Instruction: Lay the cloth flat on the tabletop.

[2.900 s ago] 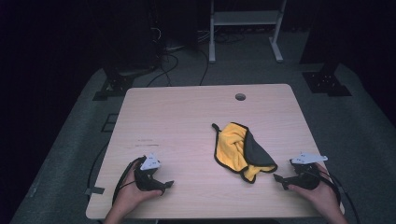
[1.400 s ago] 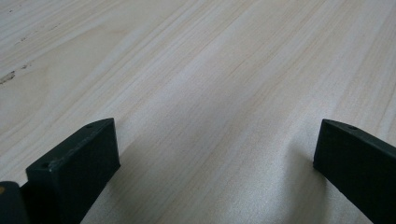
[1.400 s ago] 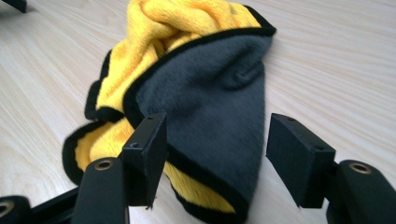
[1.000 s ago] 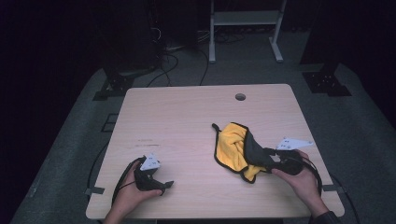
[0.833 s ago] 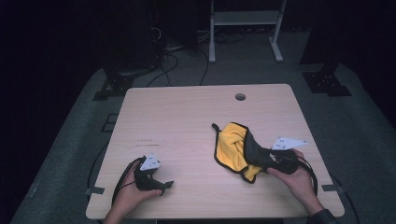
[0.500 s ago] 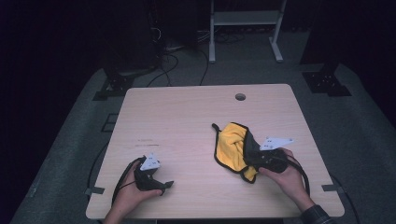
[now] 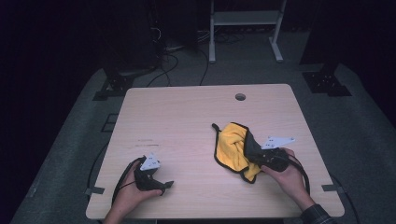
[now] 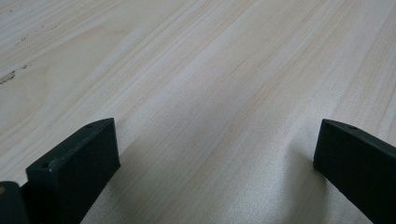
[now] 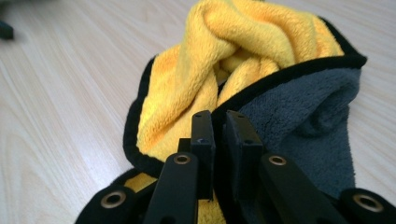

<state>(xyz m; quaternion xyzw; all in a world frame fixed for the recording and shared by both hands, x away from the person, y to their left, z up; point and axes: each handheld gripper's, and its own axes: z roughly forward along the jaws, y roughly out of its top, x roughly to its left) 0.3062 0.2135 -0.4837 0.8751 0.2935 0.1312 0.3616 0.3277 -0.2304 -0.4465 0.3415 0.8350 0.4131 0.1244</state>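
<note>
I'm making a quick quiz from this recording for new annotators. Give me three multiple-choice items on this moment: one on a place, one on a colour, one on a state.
1. Where on the table does the cloth lie?
A. right half
B. far left corner
C. over the round hole

2. What colours is the cloth?
A. red and white
B. yellow and grey, black edging
C. plain blue

3. How does the right gripper stand?
A. wide open above the cloth
B. shut on the cloth's edge
C. lying on bare wood

Answers:
1 A, the high view shows it right of centre.
2 B, the right gripper view shows both sides.
3 B, its jaws pinch the black hem.
</note>
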